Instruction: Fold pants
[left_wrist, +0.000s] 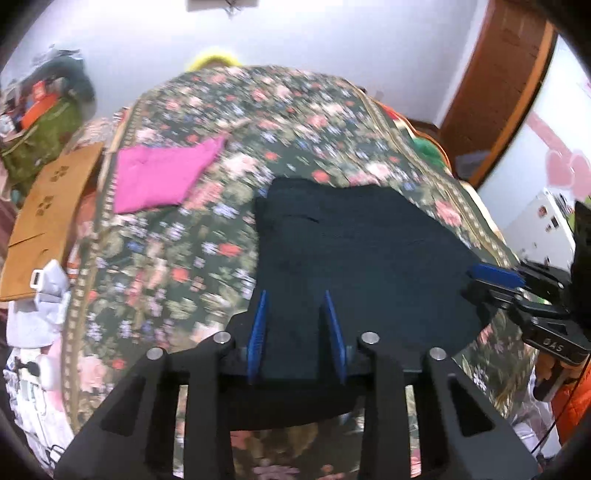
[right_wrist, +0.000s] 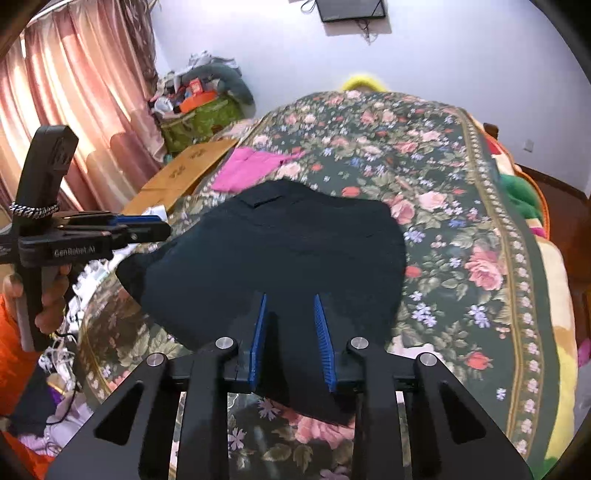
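Observation:
Dark, nearly black pants (left_wrist: 351, 240) (right_wrist: 288, 240) lie folded on a floral bedspread (left_wrist: 166, 277), with their near edge lifted off it. My left gripper (left_wrist: 295, 295) has the near left part of the cloth between its blue pads (left_wrist: 260, 321) and is shut on it. From the right wrist view it (right_wrist: 166, 227) reaches in from the left at the pants' left edge, held by a hand (right_wrist: 51, 295). My right gripper (right_wrist: 290, 297) is shut on the near right part. The left wrist view shows it (left_wrist: 471, 278) clamped on the pants' right corner.
A folded pink garment (left_wrist: 159, 177) (right_wrist: 251, 166) lies on the bed's far left. Left of the bed stand a cardboard box (left_wrist: 48, 221), a cluttered green bag (right_wrist: 199, 122) and curtains (right_wrist: 55, 92). A wooden door (left_wrist: 498, 92) is at the right, beyond the bed's edge.

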